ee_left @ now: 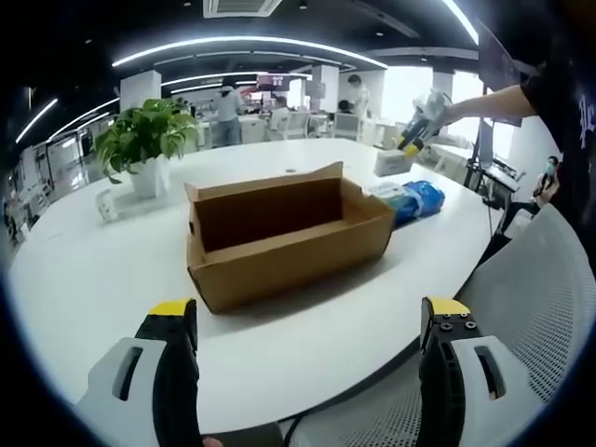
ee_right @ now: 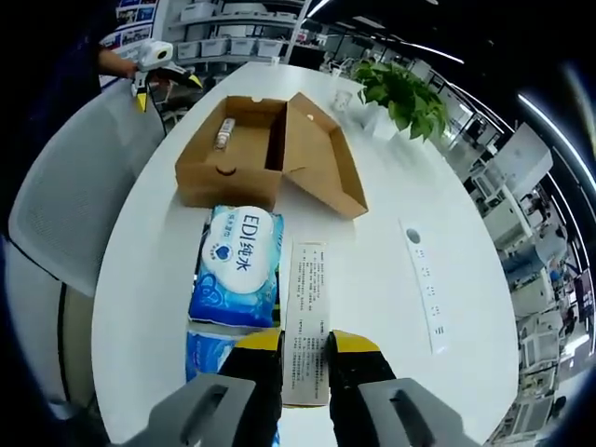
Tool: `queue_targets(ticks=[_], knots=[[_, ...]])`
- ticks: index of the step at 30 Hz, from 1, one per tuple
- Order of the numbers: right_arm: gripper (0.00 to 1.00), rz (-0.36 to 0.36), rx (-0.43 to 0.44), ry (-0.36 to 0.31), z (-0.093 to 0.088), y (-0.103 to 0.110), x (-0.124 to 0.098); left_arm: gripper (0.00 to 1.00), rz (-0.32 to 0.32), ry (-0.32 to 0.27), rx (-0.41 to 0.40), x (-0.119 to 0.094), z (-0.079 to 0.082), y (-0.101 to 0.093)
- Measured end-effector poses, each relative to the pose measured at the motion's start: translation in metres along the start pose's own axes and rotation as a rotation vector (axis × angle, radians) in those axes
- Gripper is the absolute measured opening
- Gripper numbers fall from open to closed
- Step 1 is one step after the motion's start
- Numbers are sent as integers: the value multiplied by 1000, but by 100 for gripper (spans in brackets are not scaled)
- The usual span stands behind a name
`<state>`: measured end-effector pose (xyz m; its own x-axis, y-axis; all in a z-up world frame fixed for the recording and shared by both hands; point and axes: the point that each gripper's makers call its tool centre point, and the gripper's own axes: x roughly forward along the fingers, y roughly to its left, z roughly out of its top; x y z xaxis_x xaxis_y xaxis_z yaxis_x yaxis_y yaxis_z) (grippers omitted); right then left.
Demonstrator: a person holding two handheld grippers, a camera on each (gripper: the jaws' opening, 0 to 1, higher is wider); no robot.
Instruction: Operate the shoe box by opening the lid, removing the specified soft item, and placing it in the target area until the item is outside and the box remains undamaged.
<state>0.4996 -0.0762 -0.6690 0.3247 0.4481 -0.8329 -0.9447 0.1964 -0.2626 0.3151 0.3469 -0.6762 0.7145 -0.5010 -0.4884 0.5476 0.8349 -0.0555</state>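
Pinched between the right gripper's [ee_right: 304, 346] jaws was one printed paper strip [ee_right: 305, 321]. "EDI" was read on one blue wipes pack [ee_right: 237, 265], lying outside one open shoe box [ee_right: 244, 154]. Left gripper [ee_left: 307, 321] was spread.

The brown cardboard shoe box [ee_right: 244, 149] stands on the white table [ee_right: 372, 270] with its lid [ee_right: 321, 154] open and tilted back, a small bottle-like item [ee_right: 224, 132] lies inside, and the soft blue-and-white wipes pack [ee_right: 236, 265] lies flat outside, just beside the box.
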Motion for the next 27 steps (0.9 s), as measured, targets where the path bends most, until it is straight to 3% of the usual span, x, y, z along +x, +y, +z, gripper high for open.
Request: queue_targets(ticks=[27], knots=[[14, 52, -12, 120, -57, 2, 24, 99, 18, 33, -15, 2, -5, 2]])
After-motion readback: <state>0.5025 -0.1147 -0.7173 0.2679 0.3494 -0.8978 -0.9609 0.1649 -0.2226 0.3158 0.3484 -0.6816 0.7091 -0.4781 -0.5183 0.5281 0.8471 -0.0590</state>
